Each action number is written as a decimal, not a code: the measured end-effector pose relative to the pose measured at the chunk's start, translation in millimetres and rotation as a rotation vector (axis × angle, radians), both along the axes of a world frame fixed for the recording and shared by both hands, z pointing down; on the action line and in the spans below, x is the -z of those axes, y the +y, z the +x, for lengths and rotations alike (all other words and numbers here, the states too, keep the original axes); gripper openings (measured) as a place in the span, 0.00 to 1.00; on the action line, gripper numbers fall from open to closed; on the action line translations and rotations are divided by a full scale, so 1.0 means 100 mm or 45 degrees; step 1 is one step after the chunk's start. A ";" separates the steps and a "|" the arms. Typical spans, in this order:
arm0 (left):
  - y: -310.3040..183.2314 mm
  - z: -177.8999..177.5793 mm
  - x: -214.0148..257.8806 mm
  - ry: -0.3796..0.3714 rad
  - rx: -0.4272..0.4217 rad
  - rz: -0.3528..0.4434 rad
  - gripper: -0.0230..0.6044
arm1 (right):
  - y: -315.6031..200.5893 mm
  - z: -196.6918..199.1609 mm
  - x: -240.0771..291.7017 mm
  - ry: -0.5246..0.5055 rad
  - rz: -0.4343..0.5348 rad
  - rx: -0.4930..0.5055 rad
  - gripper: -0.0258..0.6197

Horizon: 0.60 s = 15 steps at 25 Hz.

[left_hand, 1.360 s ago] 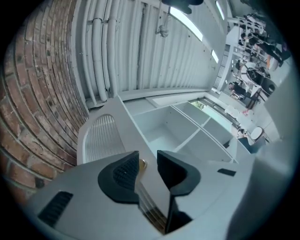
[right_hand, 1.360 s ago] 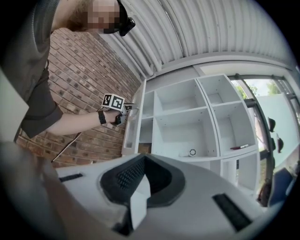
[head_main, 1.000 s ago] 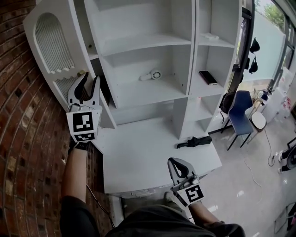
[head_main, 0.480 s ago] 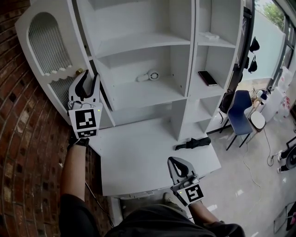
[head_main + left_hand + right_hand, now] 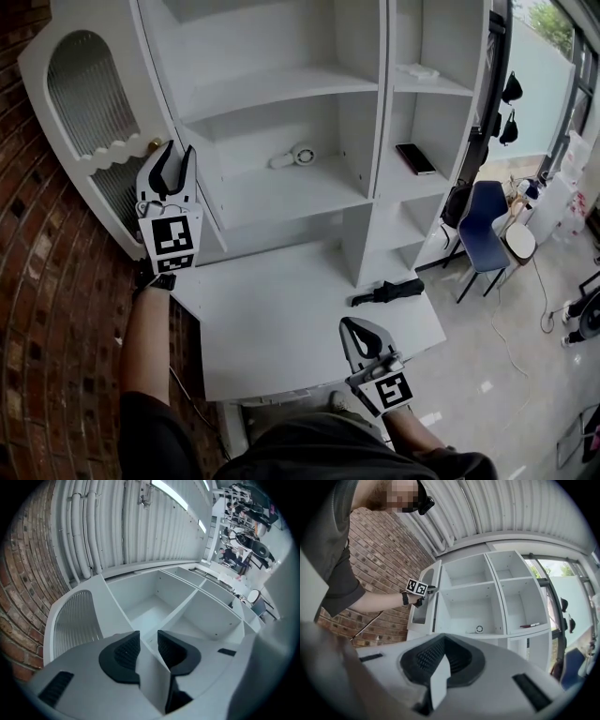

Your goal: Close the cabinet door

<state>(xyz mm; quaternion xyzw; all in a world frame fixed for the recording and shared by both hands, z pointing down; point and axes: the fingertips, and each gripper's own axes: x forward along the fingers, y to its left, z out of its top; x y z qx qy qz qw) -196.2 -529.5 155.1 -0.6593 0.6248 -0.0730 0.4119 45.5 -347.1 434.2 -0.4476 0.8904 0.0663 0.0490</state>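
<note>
The white cabinet door (image 5: 66, 131), with an arched fluted pane and a brass knob (image 5: 153, 145), stands ajar at the left of the white shelf cabinet (image 5: 281, 89). My left gripper (image 5: 173, 152) is raised at the door's free edge beside the knob. Its jaws stand narrowly apart and clasp that edge. In the left gripper view the door (image 5: 75, 620) lies left of the jaws and its edge runs into my left gripper (image 5: 144, 641). The right gripper view shows the door (image 5: 423, 603) close to the cabinet. My right gripper (image 5: 356, 328) hangs low over the desk, shut and empty.
A brick wall (image 5: 37, 309) runs along the left. The white desk (image 5: 281, 328) carries a black folded umbrella (image 5: 389, 291). On the shelves lie a small white round device (image 5: 300, 157) and a flat black device (image 5: 413, 157). A blue chair (image 5: 487, 230) stands at the right.
The left gripper has moved with the door's edge toward the cabinet, and the dark gap beside it has narrowed. The right gripper has hardly shifted.
</note>
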 end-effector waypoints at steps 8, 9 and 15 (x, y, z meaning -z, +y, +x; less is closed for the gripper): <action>-0.16 0.00 -0.01 -0.017 0.027 -0.012 0.22 | -0.07 0.11 -0.04 -0.002 -0.010 -0.021 0.04; -0.18 -0.01 -0.02 -0.018 0.029 -0.014 0.22 | -0.08 0.11 -0.04 -0.003 -0.011 -0.023 0.04; -0.27 -0.02 -0.03 -0.022 0.044 -0.027 0.22 | -0.11 0.16 -0.06 -0.007 -0.011 -0.029 0.04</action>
